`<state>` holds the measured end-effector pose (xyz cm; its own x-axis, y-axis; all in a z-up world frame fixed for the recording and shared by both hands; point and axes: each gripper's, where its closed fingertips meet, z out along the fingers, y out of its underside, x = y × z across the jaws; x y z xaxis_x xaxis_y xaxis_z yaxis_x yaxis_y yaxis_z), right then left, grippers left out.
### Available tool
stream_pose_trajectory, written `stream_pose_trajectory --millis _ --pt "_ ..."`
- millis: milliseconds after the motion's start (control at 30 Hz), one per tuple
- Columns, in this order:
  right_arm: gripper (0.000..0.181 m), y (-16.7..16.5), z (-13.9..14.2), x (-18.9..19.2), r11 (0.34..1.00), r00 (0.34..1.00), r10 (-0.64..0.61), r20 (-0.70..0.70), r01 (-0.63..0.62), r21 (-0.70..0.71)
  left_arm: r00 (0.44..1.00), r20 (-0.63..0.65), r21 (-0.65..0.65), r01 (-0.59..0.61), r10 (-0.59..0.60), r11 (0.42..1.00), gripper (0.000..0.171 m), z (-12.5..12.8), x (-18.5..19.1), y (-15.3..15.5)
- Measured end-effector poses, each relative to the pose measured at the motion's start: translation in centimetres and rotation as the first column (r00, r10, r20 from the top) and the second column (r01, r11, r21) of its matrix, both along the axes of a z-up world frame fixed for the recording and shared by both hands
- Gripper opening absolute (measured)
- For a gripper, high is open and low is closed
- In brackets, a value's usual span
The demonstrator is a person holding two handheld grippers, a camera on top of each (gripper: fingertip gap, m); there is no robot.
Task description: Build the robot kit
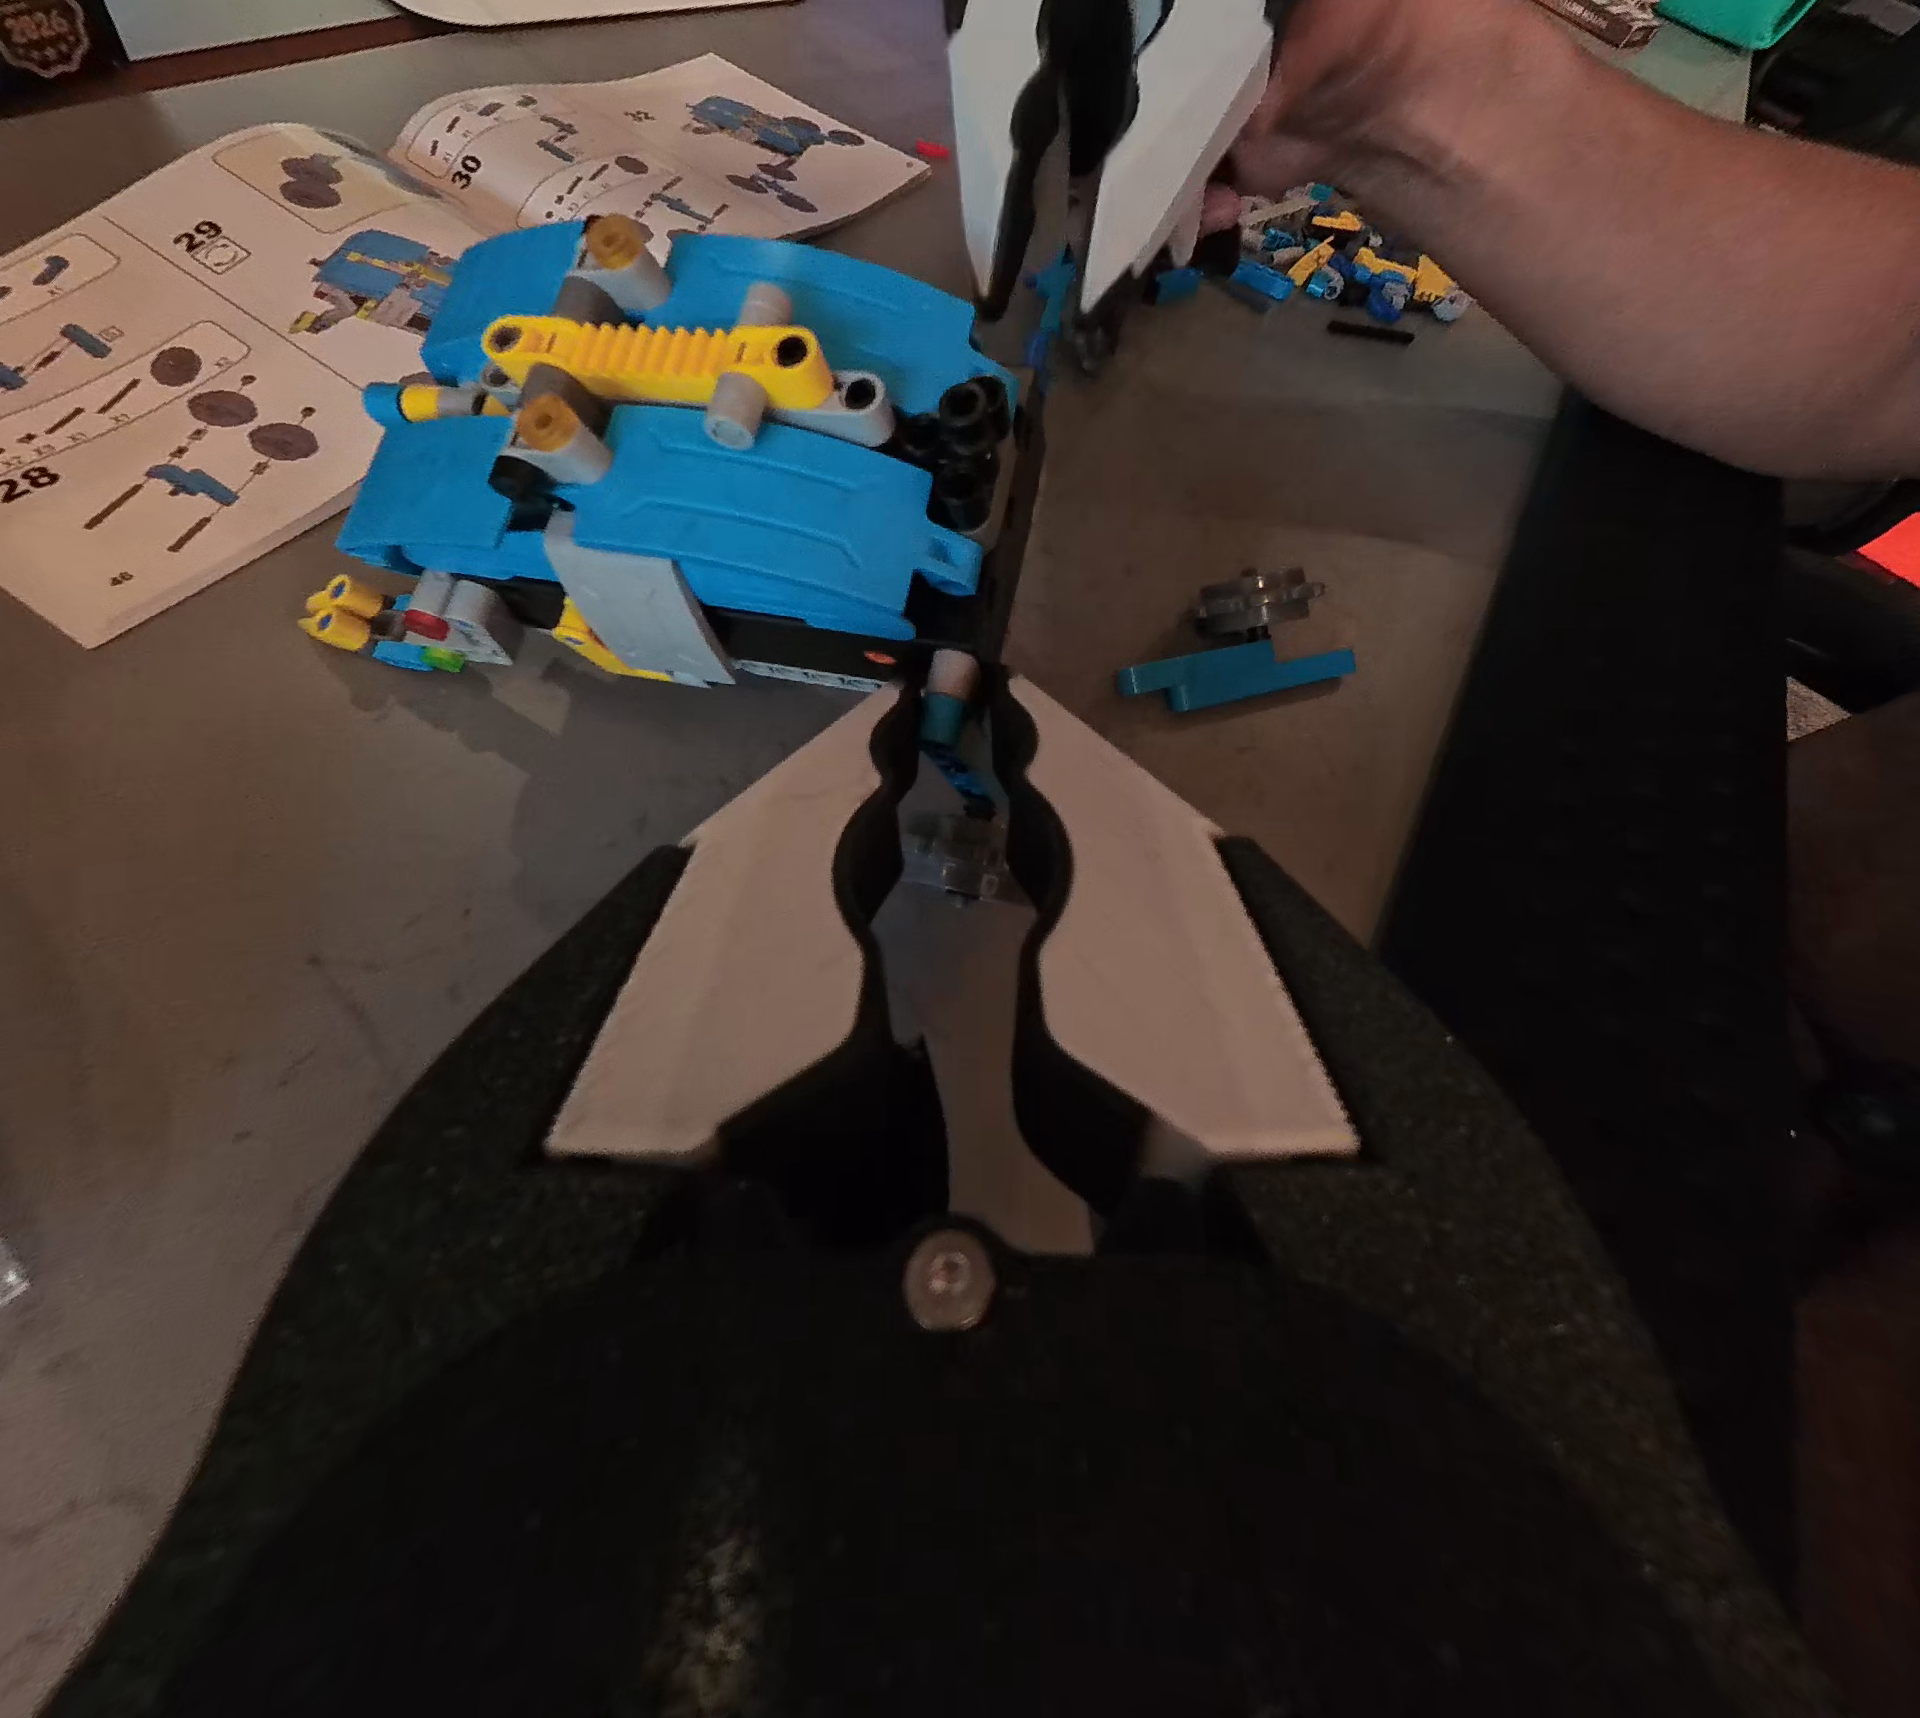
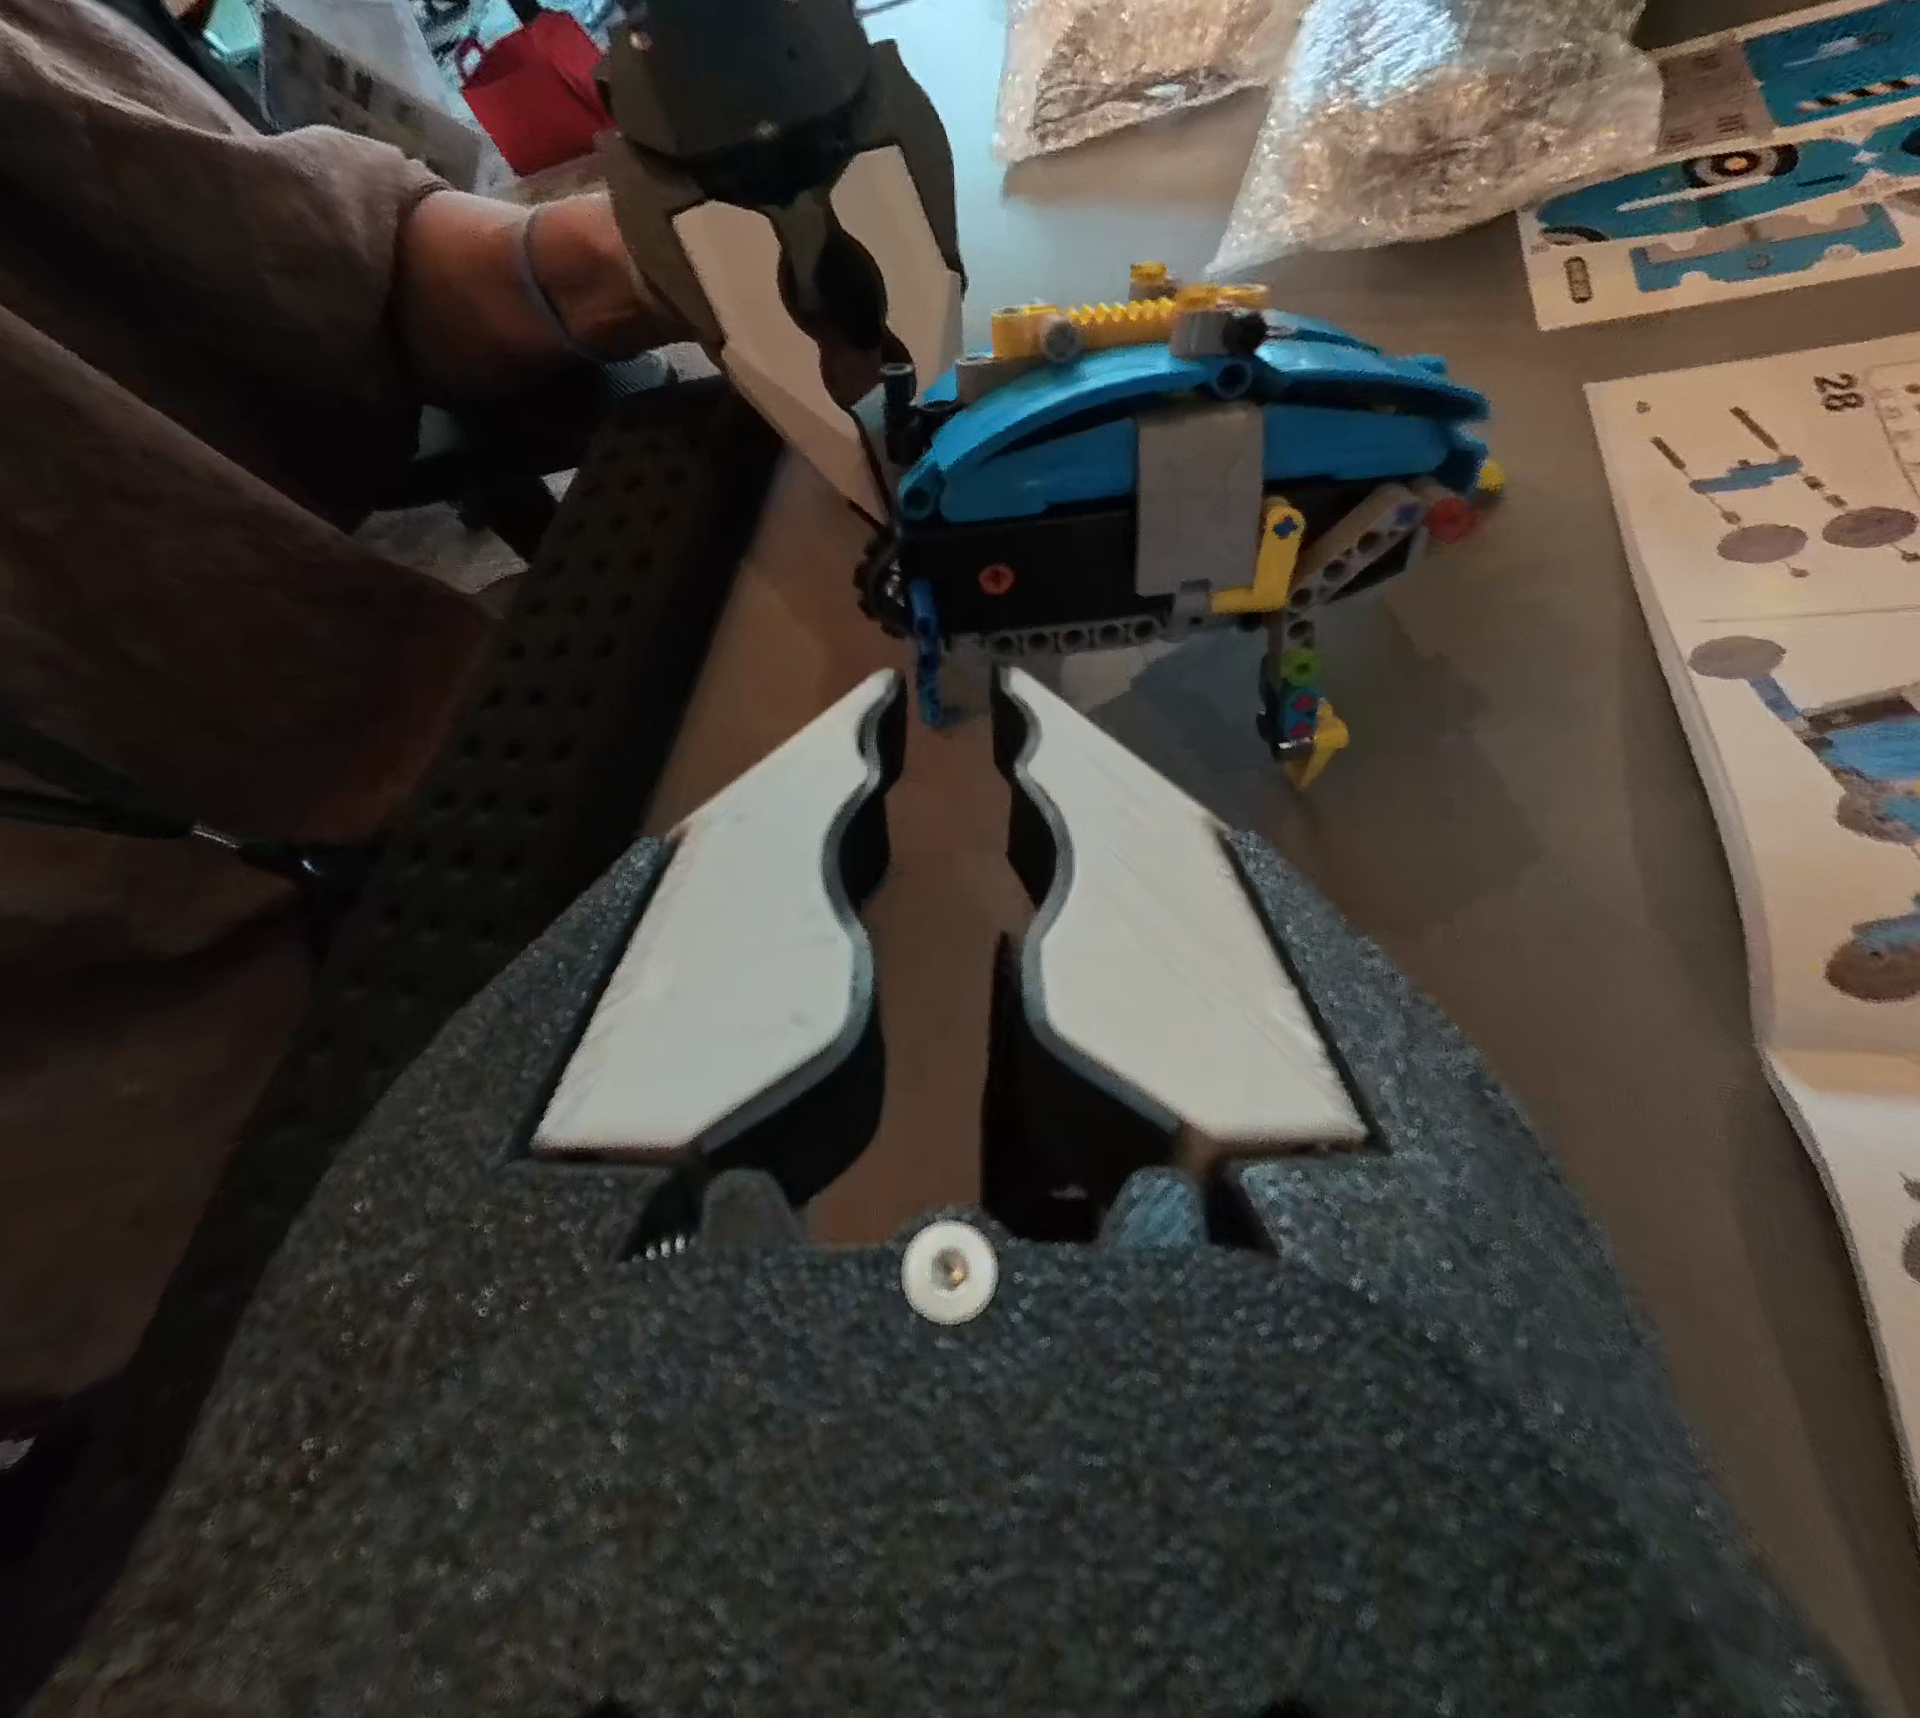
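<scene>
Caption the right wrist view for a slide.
Two grippers, right and left, meet at the end of a blue toy model on a table.

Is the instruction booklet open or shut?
Open. The instruction booklet lies spread flat on the table, both printed pages up, behind the blue brick model.

Blue brick-built model (image 1: 665, 463) with yellow toothed rack on top, grey strap, lying on table beside open booklet

You are holding your left gripper (image 1: 951, 692) with its jaws nearly closed, a narrow gap showing between the tips, while your right gripper (image 2: 948, 697), jaws slightly parted, is pointing in from the far side, your right hand (image 1: 1382, 99) gripping it.
</scene>
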<state>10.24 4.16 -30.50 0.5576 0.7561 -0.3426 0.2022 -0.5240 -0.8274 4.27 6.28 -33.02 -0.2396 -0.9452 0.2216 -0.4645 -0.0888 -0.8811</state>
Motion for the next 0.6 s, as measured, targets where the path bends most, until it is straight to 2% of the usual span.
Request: stream_pose_trajectory --millis 100,200,300,400,500,600 --pt "0.019 -0.3 0.0 1.6 0.998 0.998 -0.063 0.017 0.063 -0.009 1.000 -0.007 0.007 -0.012 0.012 1.000 0.013 0.1 -0.4 0.5" --pt "0.021 -1.9 -1.8 4.2 0.991 0.964 -0.115 0.241 0.128 -0.037 0.999 -0.012 0.026 -0.032 0.033 0.999 0.012 0.2 -1.2 1.3" --pt "0.024 -4.3 -3.6 8.1 0.977 0.850 -0.133 0.509 0.200 -0.079 0.999 -0.023 0.034 -0.047 0.048 0.998 0.012 0.3 -1.8 1.8" --pt "0.030 -7.7 -5.3 9.2 0.939 0.813 -0.079 0.577 0.255 -0.232 0.998 -0.038 0.055 -0.041 0.043 0.998 0.012 0.4 -2.1 1.7" --pt "0.026 -9.4 -6.6 9.0 0.943 0.770 -0.118 0.627 0.286 -0.173 0.998 -0.039 0.041 -0.048 0.050 0.998 0.012 0.2 -2.4 1.4" --pt "0.024 -10.9 -6.9 8.1 0.944 0.798 -0.179 0.575 0.304 -0.129 0.999 -0.027 -0.016 -0.048 0.048 0.999 0.012 0.2 -2.7 1.2"
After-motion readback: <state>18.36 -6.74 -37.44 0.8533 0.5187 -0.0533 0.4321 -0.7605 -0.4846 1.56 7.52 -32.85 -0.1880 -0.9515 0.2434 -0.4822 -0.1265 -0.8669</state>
